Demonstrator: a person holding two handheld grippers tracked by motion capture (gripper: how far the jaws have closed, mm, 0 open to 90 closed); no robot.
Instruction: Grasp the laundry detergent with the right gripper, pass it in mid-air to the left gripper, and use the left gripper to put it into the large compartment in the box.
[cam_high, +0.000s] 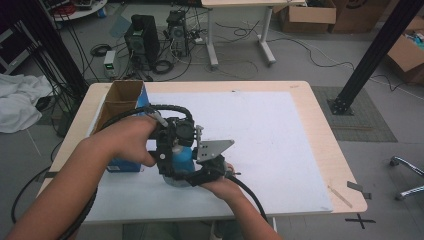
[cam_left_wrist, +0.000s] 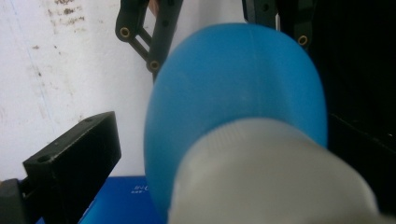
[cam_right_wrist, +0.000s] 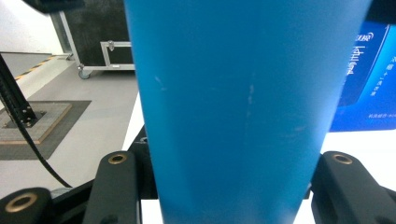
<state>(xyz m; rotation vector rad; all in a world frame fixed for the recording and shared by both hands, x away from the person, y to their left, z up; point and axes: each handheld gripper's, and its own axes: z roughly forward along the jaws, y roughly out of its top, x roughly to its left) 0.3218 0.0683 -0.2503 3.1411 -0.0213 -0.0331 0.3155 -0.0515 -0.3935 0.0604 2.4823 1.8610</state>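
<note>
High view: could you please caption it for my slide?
Both hand-held grippers meet around a blue bottle beside an open blue box on the white mat.

Count, table area:
- Blue bottle (cam_high: 181, 159) with pale cap (cam_left_wrist: 275, 182): 1
- Blue carton box (cam_high: 125, 107), open top: 1
- Grippers: 2, left gripper (cam_high: 175, 137) and right gripper (cam_high: 207, 167)
- Person's hands: 2
- White mat (cam_high: 270, 145): 1
- Wooden table (cam_high: 327, 150): 1

Count, floor beyond:
- Computer towers (cam_high: 142, 37): 2
- Cardboard boxes (cam_high: 307, 17): at least 3
- Second desk (cam_high: 240, 4): 1
</note>
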